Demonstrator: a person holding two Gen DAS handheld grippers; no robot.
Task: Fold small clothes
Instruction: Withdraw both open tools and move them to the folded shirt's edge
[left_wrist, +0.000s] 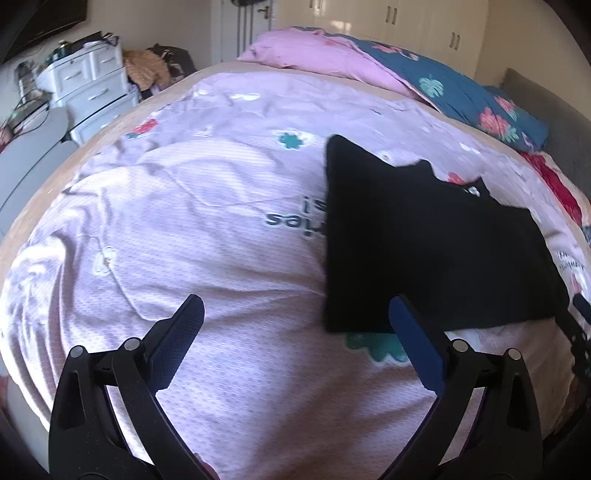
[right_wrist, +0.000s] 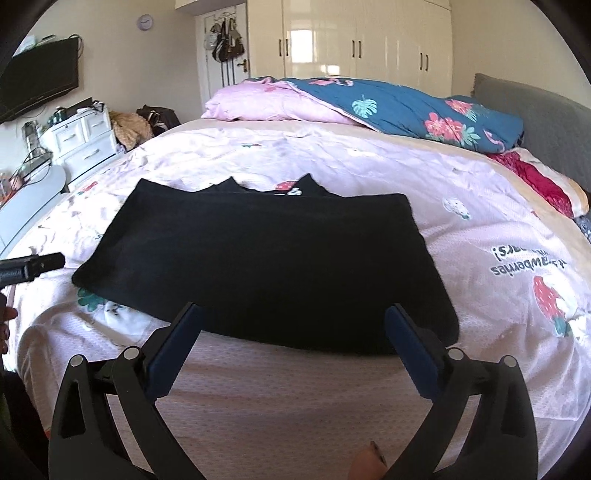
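Observation:
A black garment (right_wrist: 266, 258) lies flat on the pink printed bedspread (right_wrist: 480, 206), folded into a wide band with two points of its neckline at the far edge. In the left wrist view the garment (left_wrist: 424, 243) is at the right. My left gripper (left_wrist: 295, 306) is open and empty, above the bedspread (left_wrist: 184, 229) just left of the garment's near corner. My right gripper (right_wrist: 293, 312) is open and empty, its fingertips at the garment's near edge. The left gripper's tip (right_wrist: 33, 267) shows at the left edge of the right wrist view.
A pink pillow (right_wrist: 273, 103) and a blue floral duvet (right_wrist: 424, 110) lie at the far side of the bed. A grey headboard (right_wrist: 546, 122) is at the right. White drawers (right_wrist: 81, 144) and a wall TV (right_wrist: 37, 85) stand left; wardrobes (right_wrist: 354, 40) behind.

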